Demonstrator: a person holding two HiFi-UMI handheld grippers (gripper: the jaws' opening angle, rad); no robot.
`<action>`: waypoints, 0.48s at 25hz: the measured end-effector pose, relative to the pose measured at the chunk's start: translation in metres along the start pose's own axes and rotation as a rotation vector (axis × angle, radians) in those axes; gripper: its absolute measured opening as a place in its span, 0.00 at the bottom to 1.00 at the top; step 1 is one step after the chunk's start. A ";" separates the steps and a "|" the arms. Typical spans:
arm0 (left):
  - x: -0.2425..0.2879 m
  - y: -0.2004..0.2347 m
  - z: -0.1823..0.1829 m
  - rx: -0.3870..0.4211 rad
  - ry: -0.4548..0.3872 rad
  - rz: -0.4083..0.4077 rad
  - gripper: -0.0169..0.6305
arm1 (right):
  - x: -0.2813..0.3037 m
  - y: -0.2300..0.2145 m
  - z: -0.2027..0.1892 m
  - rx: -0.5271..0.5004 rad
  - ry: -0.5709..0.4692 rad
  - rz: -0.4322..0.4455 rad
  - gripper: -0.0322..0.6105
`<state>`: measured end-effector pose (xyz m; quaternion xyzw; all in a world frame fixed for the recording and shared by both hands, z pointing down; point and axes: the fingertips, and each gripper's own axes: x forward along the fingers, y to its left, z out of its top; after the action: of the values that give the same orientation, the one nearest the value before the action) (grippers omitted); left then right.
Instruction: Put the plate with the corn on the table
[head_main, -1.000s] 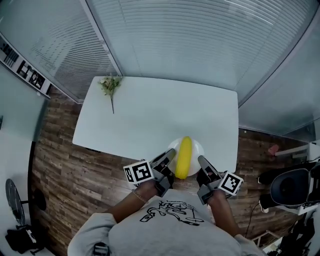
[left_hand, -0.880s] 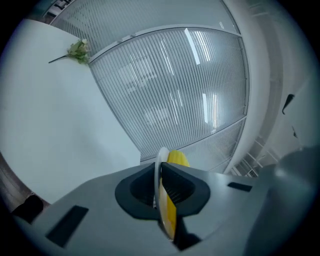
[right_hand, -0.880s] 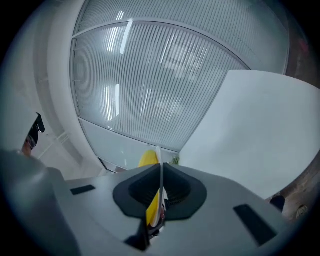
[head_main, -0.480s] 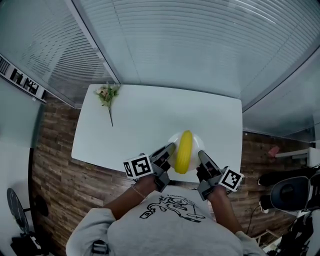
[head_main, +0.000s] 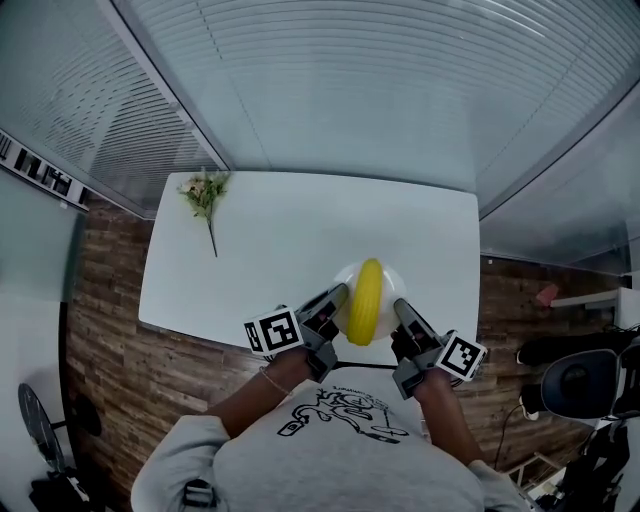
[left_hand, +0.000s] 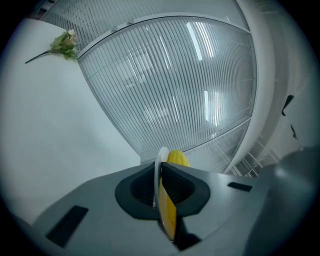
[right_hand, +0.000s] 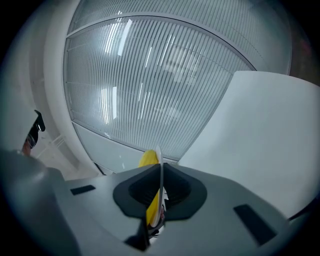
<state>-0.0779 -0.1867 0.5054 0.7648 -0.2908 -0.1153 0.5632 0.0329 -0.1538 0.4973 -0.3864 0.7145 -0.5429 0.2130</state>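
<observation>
The left gripper (head_main: 338, 294) is clenched on the left rim of a white plate (head_main: 393, 280), and the right gripper (head_main: 399, 305) is clenched on its right rim, so the plate is held between the two from either side. In the left gripper view the jaws of the left gripper (left_hand: 159, 182) stand almost together, with the thin edge of the plate (left_hand: 159, 162) pinched edge-on between the dark pads and the corn (left_hand: 173, 159) showing just behind it. The right gripper view gives the mirror of this: the right gripper (right_hand: 160, 189) nips the plate's rim (right_hand: 159, 167), with the yellow cob (right_hand: 148, 159) on the plate's left side. The plate is round, plain and shallow. The corn (head_main: 366, 300) is one smooth yellow cob lying lengthwise from near to far across the plate's middle, its near end reaching past the rim. Only the head view shows where the plate is: at the near edge of the white table (head_main: 300, 240), right of centre. Whether it rests on the tabletop or hangs just above it cannot be told. That view also shows a flower sprig (head_main: 205, 192) lying at the table's far left corner, well apart from the plate, and the wooden floor (head_main: 105, 310) around the table. The left gripper view catches the same sprig (left_hand: 62, 45) far off to the left, while the right gripper view shows only bare tabletop (right_hand: 260, 130) to the right and slatted blinds (right_hand: 150, 85) beyond.
</observation>
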 end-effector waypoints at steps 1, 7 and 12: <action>0.004 0.000 -0.001 0.001 -0.001 0.003 0.08 | -0.001 -0.002 0.003 0.002 0.000 0.002 0.08; 0.043 -0.018 -0.016 0.004 -0.019 0.017 0.08 | -0.023 -0.014 0.043 0.012 0.005 0.016 0.08; 0.065 -0.023 -0.033 -0.005 -0.028 0.017 0.08 | -0.039 -0.024 0.062 0.005 0.019 0.019 0.08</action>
<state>-0.0017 -0.1934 0.5046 0.7591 -0.3050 -0.1221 0.5621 0.1096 -0.1634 0.4958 -0.3739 0.7187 -0.5464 0.2124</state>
